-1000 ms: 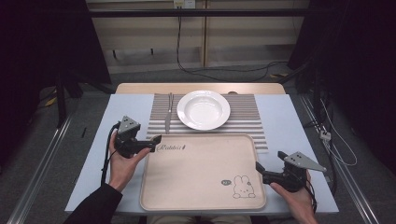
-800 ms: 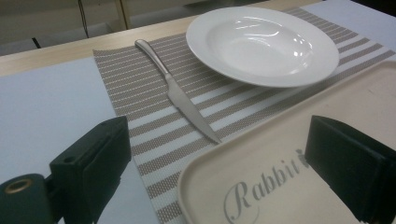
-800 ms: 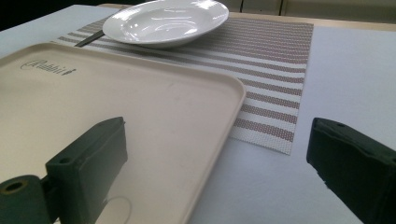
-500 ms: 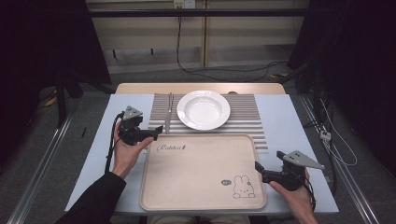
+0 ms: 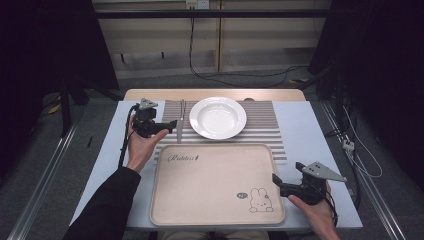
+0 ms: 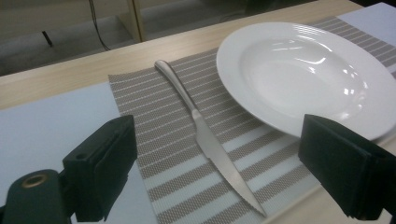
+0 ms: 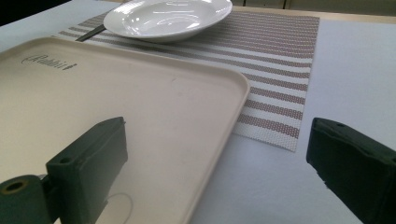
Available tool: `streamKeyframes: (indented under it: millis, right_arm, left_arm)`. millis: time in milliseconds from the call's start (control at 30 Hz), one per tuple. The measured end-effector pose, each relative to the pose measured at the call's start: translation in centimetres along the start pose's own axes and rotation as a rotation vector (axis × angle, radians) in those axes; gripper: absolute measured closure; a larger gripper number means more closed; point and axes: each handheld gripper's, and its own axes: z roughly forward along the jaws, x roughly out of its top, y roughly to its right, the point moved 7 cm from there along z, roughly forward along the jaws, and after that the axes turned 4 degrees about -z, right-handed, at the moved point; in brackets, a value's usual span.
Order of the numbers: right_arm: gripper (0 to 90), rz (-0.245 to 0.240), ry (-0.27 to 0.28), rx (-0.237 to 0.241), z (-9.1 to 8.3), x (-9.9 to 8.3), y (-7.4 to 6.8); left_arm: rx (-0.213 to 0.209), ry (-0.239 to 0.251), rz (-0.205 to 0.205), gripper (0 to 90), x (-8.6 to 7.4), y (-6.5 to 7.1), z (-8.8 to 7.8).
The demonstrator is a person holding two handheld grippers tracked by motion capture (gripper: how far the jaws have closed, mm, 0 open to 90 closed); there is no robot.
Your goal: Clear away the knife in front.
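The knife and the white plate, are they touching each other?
Apart. In the left gripper view, a strip of striped placemat shows between the knife and the plate rim along the whole blade.

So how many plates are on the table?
1. The white plate sits on the striped placemat, beside the knife, beyond the tray.

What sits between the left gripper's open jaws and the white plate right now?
The knife lies there on the striped placemat, blade toward the left gripper, beside the white plate. The left gripper view shows it best.
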Motion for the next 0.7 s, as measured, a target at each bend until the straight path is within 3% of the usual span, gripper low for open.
streamKeyframes:
  millis: [167,467,633,700]
  right_arm:
    - [5.2,0.0,0.001,-0.001,0.0,0.0,0.0]
    - [5.2,0.004,-0.001,0.003,0.0,-0.1,0.0]
    - [5.2,0.011,-0.005,0.0,0.1,-0.2,0.2]
    - [5.2,0.011,-0.008,0.001,0.2,-0.2,0.1]
  left_arm:
    - [0.014,-0.009,-0.009,12.7,0.8,-0.7,1.2]
    - [0.042,-0.074,0.024,13.7,1.9,-1.3,5.1]
    - [0.056,-0.082,0.001,15.7,2.5,-1.8,7.0]
    - [0.062,-0.105,0.015,16.4,2.7,-2.0,7.8]
